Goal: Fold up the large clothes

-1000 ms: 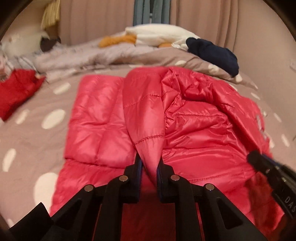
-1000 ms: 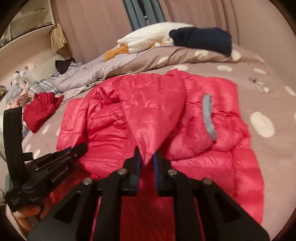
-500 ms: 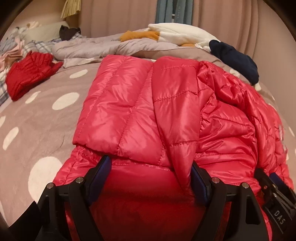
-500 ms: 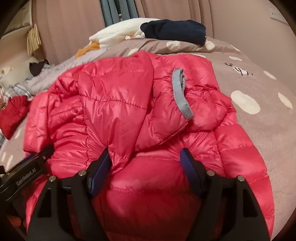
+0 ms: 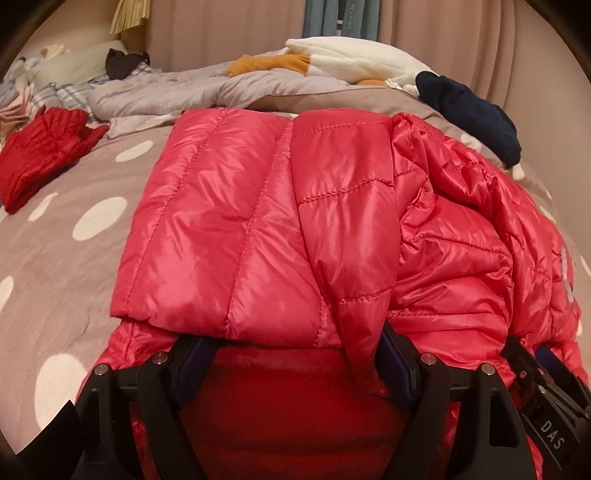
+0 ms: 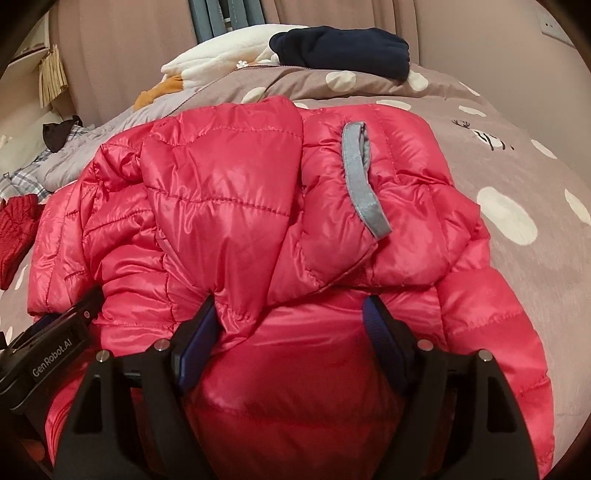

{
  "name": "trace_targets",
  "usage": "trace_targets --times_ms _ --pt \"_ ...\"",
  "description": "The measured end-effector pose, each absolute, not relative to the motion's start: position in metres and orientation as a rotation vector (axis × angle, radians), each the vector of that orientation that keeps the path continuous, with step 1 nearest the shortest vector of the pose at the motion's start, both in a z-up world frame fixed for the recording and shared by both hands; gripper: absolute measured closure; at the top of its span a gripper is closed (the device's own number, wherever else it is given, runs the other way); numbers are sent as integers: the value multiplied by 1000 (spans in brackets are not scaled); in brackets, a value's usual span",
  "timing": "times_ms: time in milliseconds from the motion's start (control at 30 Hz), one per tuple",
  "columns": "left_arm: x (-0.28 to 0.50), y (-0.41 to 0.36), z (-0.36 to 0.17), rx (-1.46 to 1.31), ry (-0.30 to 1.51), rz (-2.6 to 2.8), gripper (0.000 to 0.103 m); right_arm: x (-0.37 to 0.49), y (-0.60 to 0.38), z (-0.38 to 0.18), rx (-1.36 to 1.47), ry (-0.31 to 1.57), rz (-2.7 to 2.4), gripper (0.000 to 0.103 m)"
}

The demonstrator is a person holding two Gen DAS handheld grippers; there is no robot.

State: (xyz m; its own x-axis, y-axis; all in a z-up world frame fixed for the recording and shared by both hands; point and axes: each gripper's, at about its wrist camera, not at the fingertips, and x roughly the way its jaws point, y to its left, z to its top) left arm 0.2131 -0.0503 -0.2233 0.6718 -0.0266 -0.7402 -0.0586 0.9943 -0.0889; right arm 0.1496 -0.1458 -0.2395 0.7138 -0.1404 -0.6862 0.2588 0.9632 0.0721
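Both my left gripper (image 5: 295,363) and right gripper (image 6: 290,334) sit spread apart over the folded red puffer jacket (image 5: 258,221); I should press down evenly, flattening trapped air.

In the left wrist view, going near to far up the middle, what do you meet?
Left hand-held gripper, jaws open → red puffer jacket folded on the polka-dot bedspread → rumpled grey duvet → white plush toy → beige curtain.

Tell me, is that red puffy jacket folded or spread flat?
Partly folded: the jacket has its top portion doubled over the lower part.
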Motion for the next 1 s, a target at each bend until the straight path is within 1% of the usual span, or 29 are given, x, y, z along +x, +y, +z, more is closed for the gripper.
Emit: trace_targets --times_ms 200,333,433,533,567,633,700,800,900,1000 --pt "205 -48 -219 -119 827 19 23 144 -157 -237 185 735 -212 24" --pt "186 -30 -210 -233 810 -13 23 133 -163 -229 243 715 -190 22" --pt "162 -15 -199 -322 805 -35 23 113 -177 -217 342 690 -147 18" --pt "132 1 -182 -381 748 -24 22 53 -217 -200 453 636 -121 14" --pt "120 9 -176 -406 715 -4 21 34 -219 -190 440 607 -132 13" --pt "95 27 -171 -467 662 59 11 11 -234 -181 393 543 -163 10" --pt "74 44 -172 -514 642 122 10 -17 -231 -174 337 477 -241 1" --pt "47 70 -180 -610 640 158 10 -36 -262 -185 331 447 -292 0" --pt "25 88 -190 -719 628 156 10 -52 -289 -206 453 468 -279 0" --pt "14 92 -200 -746 628 128 10 -55 -310 -230 572 478 -284 0"
